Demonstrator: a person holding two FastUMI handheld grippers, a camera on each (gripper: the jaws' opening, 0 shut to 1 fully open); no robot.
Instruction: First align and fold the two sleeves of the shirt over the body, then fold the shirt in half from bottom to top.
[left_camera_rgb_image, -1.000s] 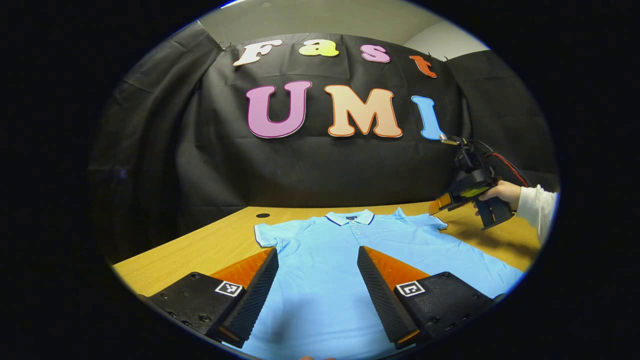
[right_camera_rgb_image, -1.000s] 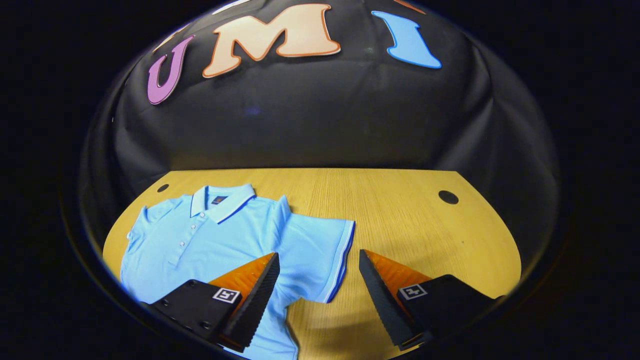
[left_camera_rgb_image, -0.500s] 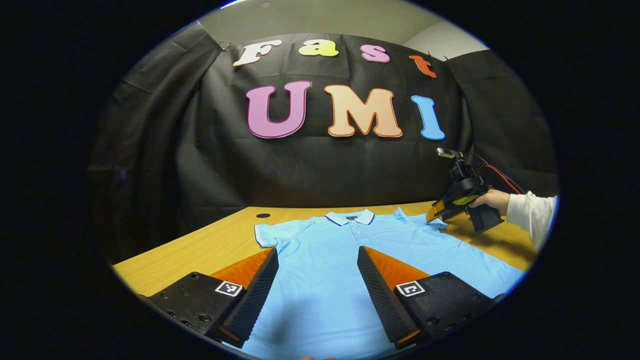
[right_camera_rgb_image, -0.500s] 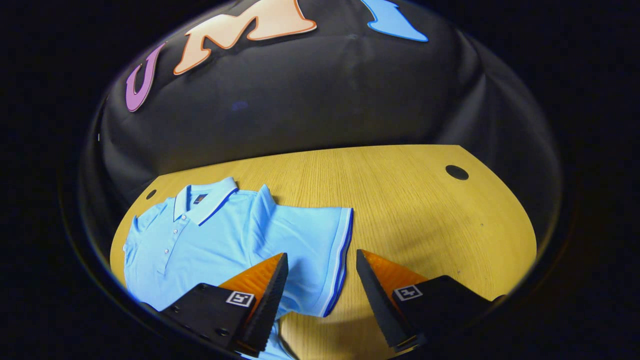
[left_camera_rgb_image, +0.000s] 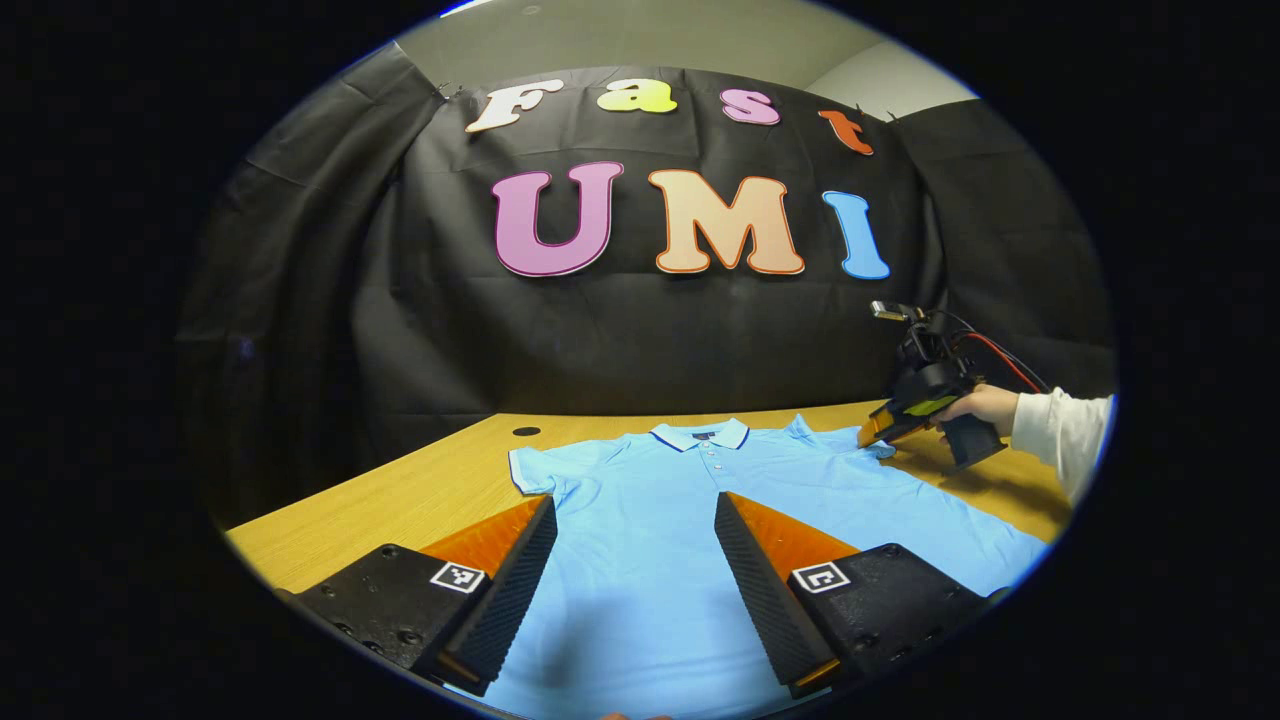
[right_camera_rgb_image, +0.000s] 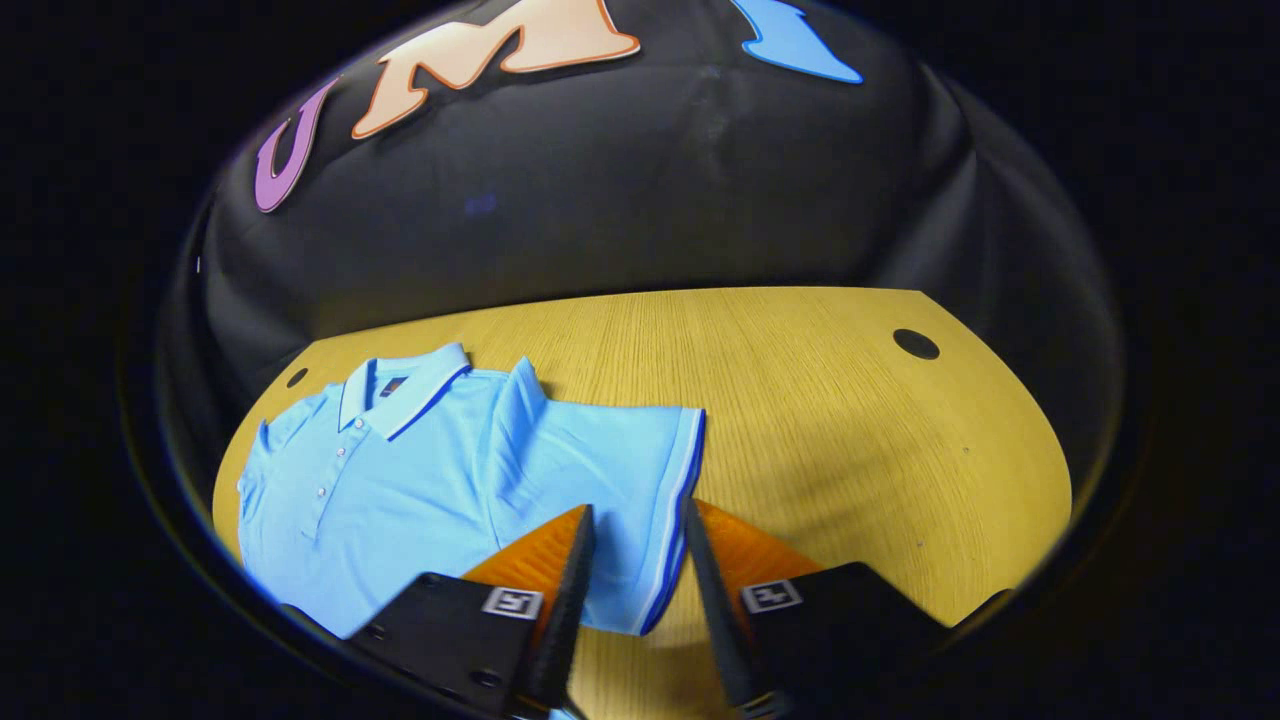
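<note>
Two tongs are at work over one light blue shirt (left_camera_rgb_image: 690, 520), which we see lying flat and face up on the wooden bench (left_camera_rgb_image: 420, 490). Its long axis runs from us toward the booth wall, with the collar (left_camera_rgb_image: 700, 436) at the far end. In the left gripper view our left tongs (left_camera_rgb_image: 632, 535) hang wide apart above the shirt body, holding nothing. Farther right, the right tongs (left_camera_rgb_image: 872, 432), held by a hand (left_camera_rgb_image: 975, 408) in a white sleeve (left_camera_rgb_image: 1060, 435), tip down at the sleeve end. In the right gripper view the right tongs (right_camera_rgb_image: 635, 545) are narrowed on either side of the striped sleeve hem (right_camera_rgb_image: 675, 520); we cannot tell whether both fingers press it.
</note>
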